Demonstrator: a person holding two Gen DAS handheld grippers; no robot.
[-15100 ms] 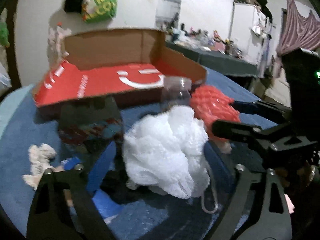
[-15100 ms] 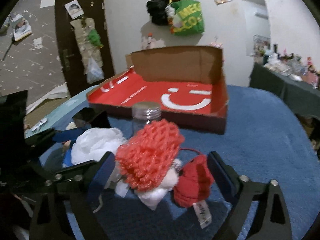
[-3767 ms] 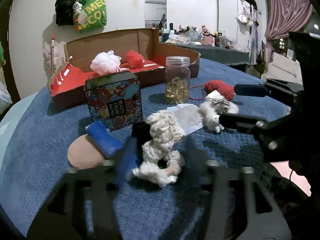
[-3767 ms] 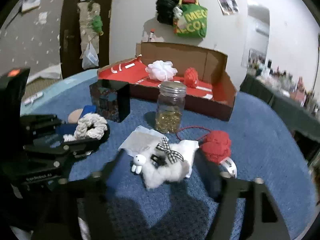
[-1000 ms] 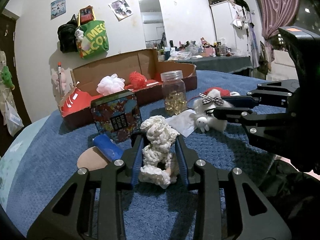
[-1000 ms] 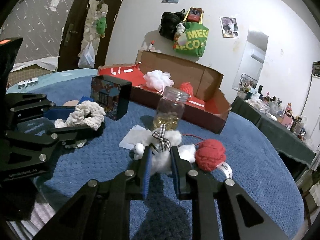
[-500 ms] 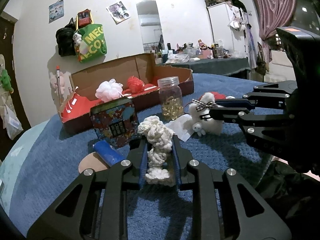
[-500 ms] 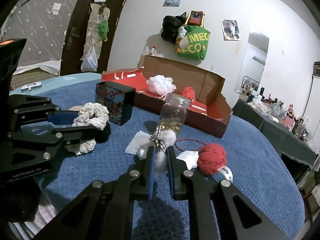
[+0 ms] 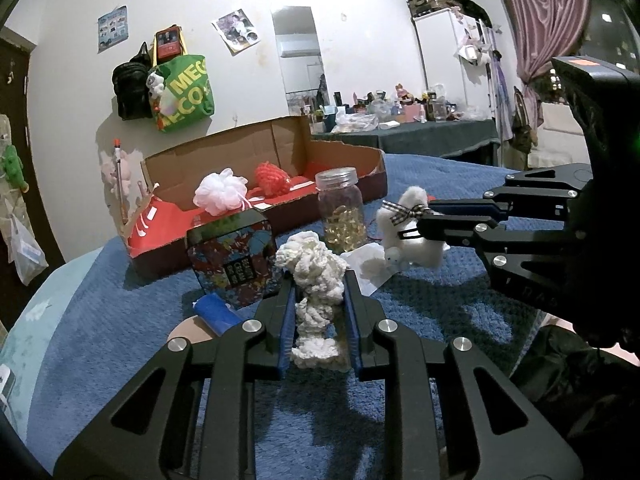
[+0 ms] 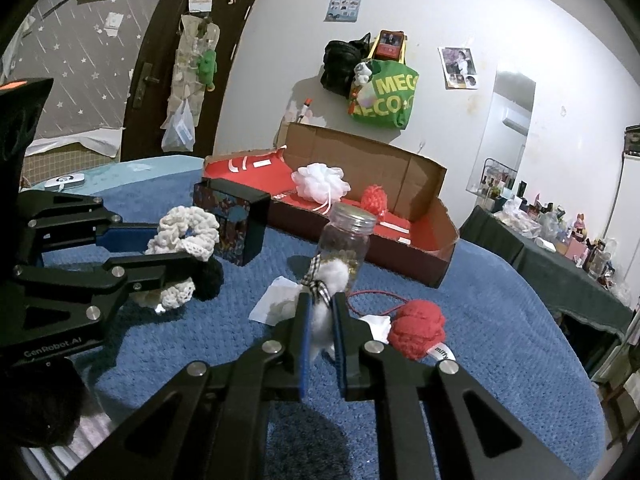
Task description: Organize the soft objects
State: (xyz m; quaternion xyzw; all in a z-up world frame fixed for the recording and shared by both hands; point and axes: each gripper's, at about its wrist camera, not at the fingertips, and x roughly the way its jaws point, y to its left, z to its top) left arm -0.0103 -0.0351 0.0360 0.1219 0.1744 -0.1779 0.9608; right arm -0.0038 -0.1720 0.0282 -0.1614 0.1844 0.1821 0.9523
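A cream crocheted scrunchie point(image 9: 316, 268) is squeezed upright between the pads of my left gripper point(image 9: 318, 280), low over the blue blanket. From the right wrist view the same scrunchie point(image 10: 188, 220) shows at the left gripper point(image 10: 176, 248). My right gripper point(image 10: 321, 304) is shut on a white fluffy plush point(image 10: 334, 276) with a checked bow. That plush point(image 9: 424, 252) also shows to the right of the left gripper. Behind stands an open red cardboard box point(image 9: 224, 168) holding a white bath pouf point(image 9: 220, 196) and a red knit ball point(image 9: 272, 178). A red knitted piece point(image 10: 418, 328) lies on the blanket.
A glass jar point(image 9: 344, 212) and a patterned tin point(image 9: 232, 256) stand between the grippers and the box. A blue tube point(image 9: 216, 312), a tan disc point(image 9: 188, 330), a white paper point(image 9: 368, 264) and a black scrunchie point(image 10: 210, 278) lie nearby.
Both pairs of jaws have closed in, pressing the scrunchie and the plush narrow. Neither hand has shifted much.
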